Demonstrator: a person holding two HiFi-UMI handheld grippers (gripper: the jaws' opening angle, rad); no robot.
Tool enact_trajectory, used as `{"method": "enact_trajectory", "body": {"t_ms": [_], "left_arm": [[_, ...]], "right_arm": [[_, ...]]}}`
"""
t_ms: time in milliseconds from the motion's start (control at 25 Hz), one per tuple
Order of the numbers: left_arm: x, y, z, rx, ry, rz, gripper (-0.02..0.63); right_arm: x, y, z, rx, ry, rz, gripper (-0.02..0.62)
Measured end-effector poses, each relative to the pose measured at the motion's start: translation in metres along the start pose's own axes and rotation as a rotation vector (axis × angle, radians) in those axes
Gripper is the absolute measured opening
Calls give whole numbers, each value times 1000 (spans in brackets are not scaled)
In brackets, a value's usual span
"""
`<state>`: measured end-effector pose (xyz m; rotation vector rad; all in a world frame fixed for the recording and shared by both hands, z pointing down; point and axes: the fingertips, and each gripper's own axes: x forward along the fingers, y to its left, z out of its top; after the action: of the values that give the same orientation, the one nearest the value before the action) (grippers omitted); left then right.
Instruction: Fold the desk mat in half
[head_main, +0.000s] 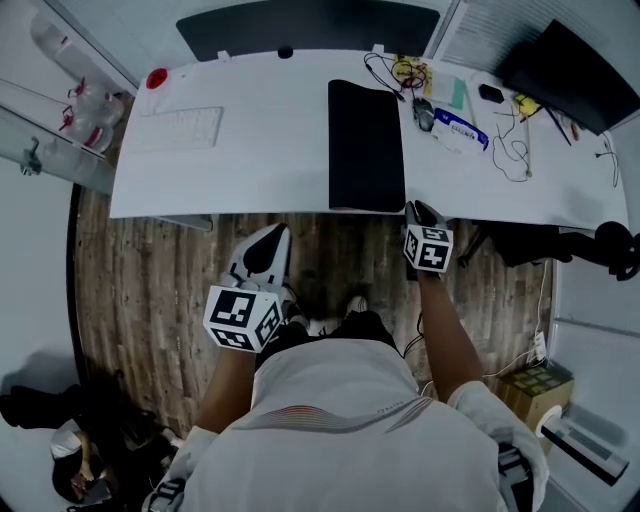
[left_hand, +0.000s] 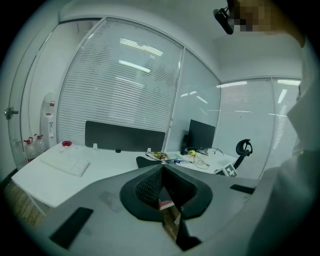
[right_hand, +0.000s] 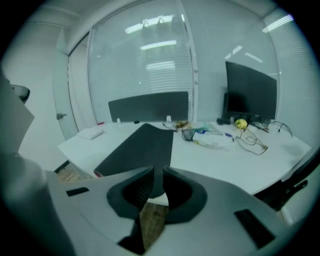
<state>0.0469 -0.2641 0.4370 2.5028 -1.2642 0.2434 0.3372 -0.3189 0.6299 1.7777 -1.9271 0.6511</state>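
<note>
The black desk mat (head_main: 366, 145) lies as a narrow strip across the middle of the white desk (head_main: 250, 170), its near end at the front edge. In the right gripper view the mat (right_hand: 140, 150) stretches away just ahead of the jaws. My right gripper (head_main: 418, 210) hovers at the desk's front edge, beside the mat's near right corner; in its own view this gripper (right_hand: 157, 172) is open, a narrow gap and nothing between its pads. Off the desk and over the floor, my left gripper (head_main: 268, 240) is shut and empty, its tips (left_hand: 163, 167) meeting.
A white keyboard (head_main: 185, 128) and a red item (head_main: 157, 78) sit on the desk's left part. Cables, a mouse and small packets (head_main: 460, 128) crowd the right part, with a monitor (head_main: 570, 70) behind. An office chair (head_main: 620, 245) and a cardboard box (head_main: 535, 385) stand at the right.
</note>
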Motion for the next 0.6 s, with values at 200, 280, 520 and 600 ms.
{"method": "enact_trajectory", "body": {"t_ms": [200,280,520,600], "left_arm": [[3,2,39,42,-70,-47,12],[5,1,59,64,-110,-71,12],[4,7,105,110,-197,-105,12],[3,8,114,115,-213,-112,12]], "right_arm": [[-89,10,97,50,-278,37,52],[-123,17,134,37,-369,45,52],[-197,47,208,-14,-544,58,52],[-210,57,218,-31,-568,64,51]]}}
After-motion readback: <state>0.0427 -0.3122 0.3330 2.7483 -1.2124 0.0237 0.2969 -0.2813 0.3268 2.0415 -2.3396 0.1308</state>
